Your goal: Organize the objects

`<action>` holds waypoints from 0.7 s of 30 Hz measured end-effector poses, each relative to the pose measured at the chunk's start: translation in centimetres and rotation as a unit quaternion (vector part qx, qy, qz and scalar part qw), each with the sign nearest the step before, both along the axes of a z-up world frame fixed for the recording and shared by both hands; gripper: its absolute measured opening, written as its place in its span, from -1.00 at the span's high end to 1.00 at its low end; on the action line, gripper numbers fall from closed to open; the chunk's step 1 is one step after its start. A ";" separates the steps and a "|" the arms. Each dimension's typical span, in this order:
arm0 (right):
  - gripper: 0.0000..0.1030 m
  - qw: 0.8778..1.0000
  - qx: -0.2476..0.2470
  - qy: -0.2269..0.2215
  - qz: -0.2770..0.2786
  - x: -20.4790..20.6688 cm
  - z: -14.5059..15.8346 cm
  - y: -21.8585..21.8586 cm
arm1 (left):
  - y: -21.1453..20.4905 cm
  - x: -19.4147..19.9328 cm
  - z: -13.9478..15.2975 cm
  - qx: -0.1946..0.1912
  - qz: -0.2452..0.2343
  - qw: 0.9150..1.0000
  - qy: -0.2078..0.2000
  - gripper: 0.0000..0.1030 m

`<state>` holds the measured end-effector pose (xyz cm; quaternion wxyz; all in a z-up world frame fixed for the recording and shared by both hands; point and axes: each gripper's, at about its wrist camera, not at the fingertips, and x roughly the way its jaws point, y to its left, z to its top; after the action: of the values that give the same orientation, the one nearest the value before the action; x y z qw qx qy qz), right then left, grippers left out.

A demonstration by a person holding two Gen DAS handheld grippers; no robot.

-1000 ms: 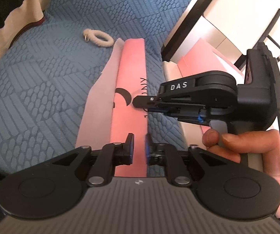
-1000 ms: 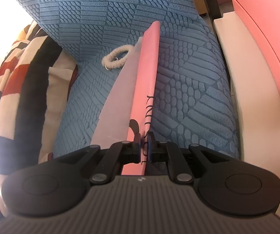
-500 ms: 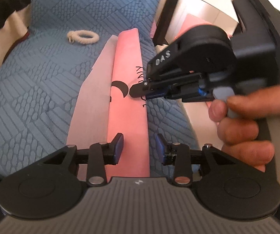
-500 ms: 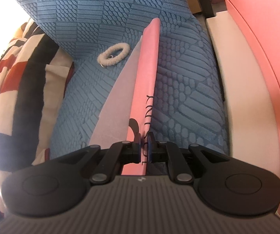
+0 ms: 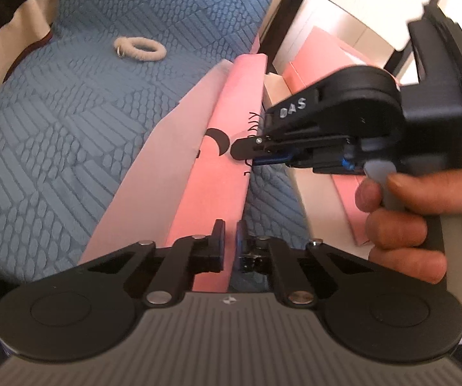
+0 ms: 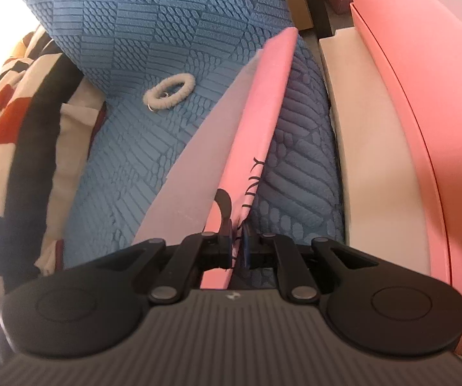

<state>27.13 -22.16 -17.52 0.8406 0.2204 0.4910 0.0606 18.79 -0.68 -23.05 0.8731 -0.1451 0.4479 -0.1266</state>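
A flat pink paper bag (image 5: 211, 193) with a black crescent mark and lettering lies lengthwise over the blue quilted cover (image 5: 54, 128). A paler flap shows along its left side. My left gripper (image 5: 229, 228) pinches the bag's near end, its jaws closing tight with the pads pressing the sheet. My right gripper (image 5: 244, 151), held by a hand (image 5: 408, 225), comes in from the right. It is shut on the bag's right edge beside the lettering. In the right wrist view the right gripper (image 6: 237, 234) clamps the same pink bag (image 6: 263, 96), which runs away from it.
A cream hair tie (image 5: 139, 48) lies on the cover beyond the bag, also the hair tie (image 6: 170, 91). A large pink box (image 6: 424, 96) and a white board (image 6: 369, 160) stand along the right. A striped blanket (image 6: 12, 128) lies at the left.
My left jaws opened wide half a second ago and have closed again on the bag's near end. The right gripper has kept its grip on the bag's edge throughout.
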 end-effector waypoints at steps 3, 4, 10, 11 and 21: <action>0.80 1.000 0.005 -0.007 -0.005 -0.2 0.4 -0.2 | 1.1 0.4 0.0 -0.028 0.015 0.999 0.006 0.90; 0.80 1.000 0.005 -0.009 -0.006 -0.3 0.5 -0.3 | 1.4 0.5 0.0 -0.038 0.018 0.999 0.008 0.92; 0.76 1.000 -0.002 -0.023 -0.015 -0.3 1.0 -0.2 | 3.8 0.9 -0.5 -0.109 0.057 0.992 0.038 0.98; 0.76 0.999 -0.004 -0.026 -0.018 -0.2 1.1 -0.2 | 4.3 1.1 -0.6 -0.122 0.064 0.990 0.043 0.98; 0.83 1.000 -0.018 -0.018 -0.019 0.7 0.9 0.6 | 4.3 1.4 -0.1 -0.107 0.045 0.993 0.029 0.86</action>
<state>27.80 -21.57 -16.59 0.8540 0.2138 0.4726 0.0399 20.21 3.64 -23.18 0.8439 -0.2611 0.4501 -0.1305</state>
